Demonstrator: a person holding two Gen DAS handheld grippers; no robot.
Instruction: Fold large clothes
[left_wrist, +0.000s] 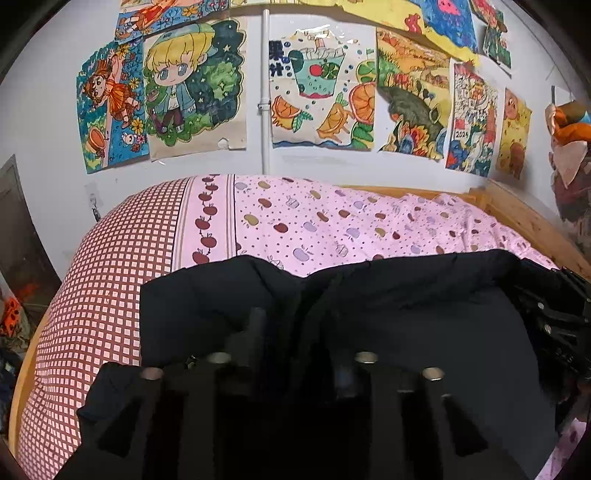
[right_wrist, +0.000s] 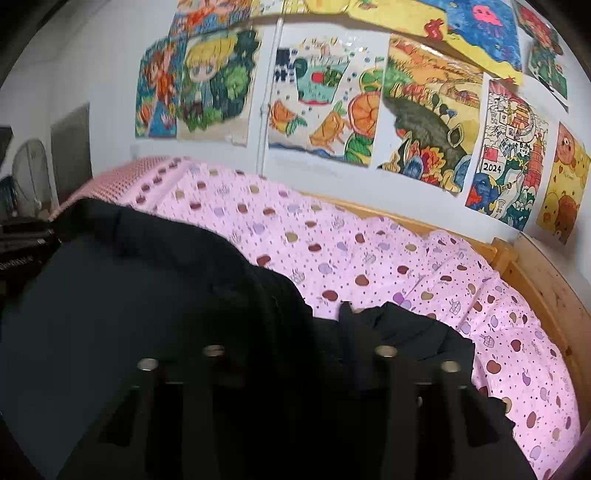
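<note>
A large black padded garment (left_wrist: 406, 332) lies spread on the pink apple-print bed sheet (left_wrist: 332, 221). My left gripper (left_wrist: 295, 332) is low over the garment's near part; its black fingers blend with the cloth, so the jaw state is unclear. The right gripper shows at the far right of this view (left_wrist: 561, 314). In the right wrist view the garment (right_wrist: 129, 295) fills the left and middle, with a bunched fold (right_wrist: 406, 332) ahead. My right gripper (right_wrist: 299, 339) sits on the dark cloth; its fingers are not distinguishable. The left gripper shows at the left edge (right_wrist: 22, 243).
The sheet has a red checked section (left_wrist: 110, 277) at the left. A wooden bed frame (right_wrist: 535, 280) runs along the right and back. The white wall (left_wrist: 44, 129) behind carries several children's drawings (left_wrist: 321, 92) and a white pipe (left_wrist: 265, 92). A fan (right_wrist: 29, 177) stands far left.
</note>
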